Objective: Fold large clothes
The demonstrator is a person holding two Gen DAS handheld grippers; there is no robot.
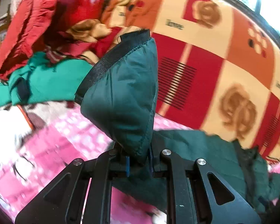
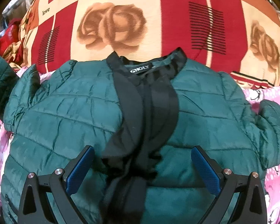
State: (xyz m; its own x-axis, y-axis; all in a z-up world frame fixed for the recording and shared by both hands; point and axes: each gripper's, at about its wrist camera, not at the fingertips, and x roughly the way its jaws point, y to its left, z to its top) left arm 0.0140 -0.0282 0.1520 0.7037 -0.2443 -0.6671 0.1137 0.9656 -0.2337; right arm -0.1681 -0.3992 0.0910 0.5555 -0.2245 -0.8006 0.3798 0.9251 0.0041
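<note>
Pinched tight in my left gripper [image 1: 139,165], a sleeve cuff [image 1: 121,97] lifts off the pink sheet [image 1: 56,149]. Right view alone shows the whole green jacket [image 2: 65,115] lying flat below my right gripper [image 2: 142,168], spread wide.

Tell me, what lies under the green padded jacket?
Under the green jacket a pink patterned sheet shows at both sides, and a rose-patterned blanket lies beyond the collar. Whatever is directly beneath the jacket's body is covered and cannot be seen.
</note>
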